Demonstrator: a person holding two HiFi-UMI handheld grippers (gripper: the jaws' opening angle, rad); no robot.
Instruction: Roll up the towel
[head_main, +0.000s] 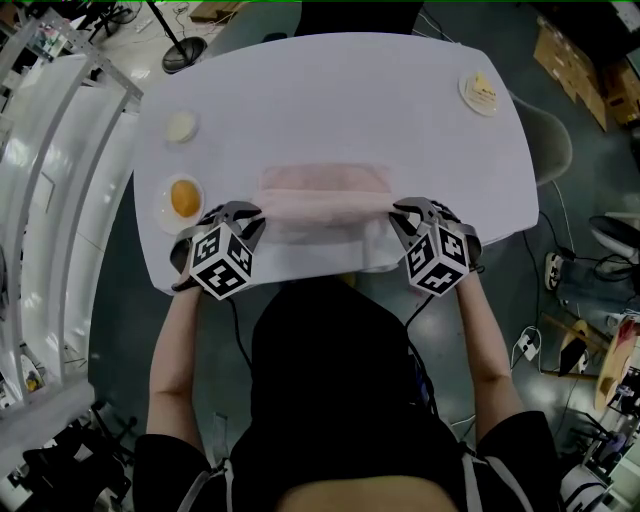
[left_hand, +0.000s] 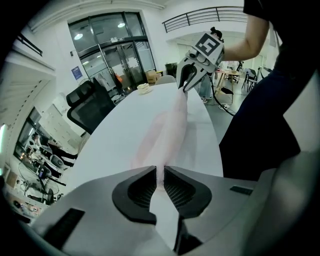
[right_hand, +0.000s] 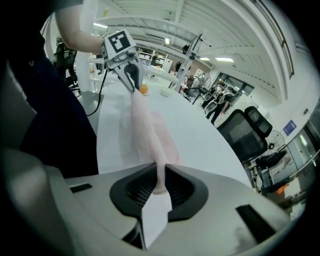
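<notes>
A pale pink towel (head_main: 325, 205) lies on the white table (head_main: 340, 100), and its near edge is lifted off the surface. My left gripper (head_main: 255, 217) is shut on the towel's left near corner. My right gripper (head_main: 398, 213) is shut on the right near corner. Between them the raised edge stretches taut, while the far part rests flat. In the left gripper view the towel (left_hand: 172, 125) runs from my pads to the right gripper (left_hand: 183, 84). The right gripper view shows the towel (right_hand: 147, 135) reaching away to the left gripper (right_hand: 134, 84).
A plate with an orange (head_main: 183, 198) sits just left of the left gripper. A small white dish (head_main: 181, 126) lies farther back on the left. Another plate with food (head_main: 481, 91) is at the table's far right. Black office chairs (left_hand: 92, 105) stand beyond the table.
</notes>
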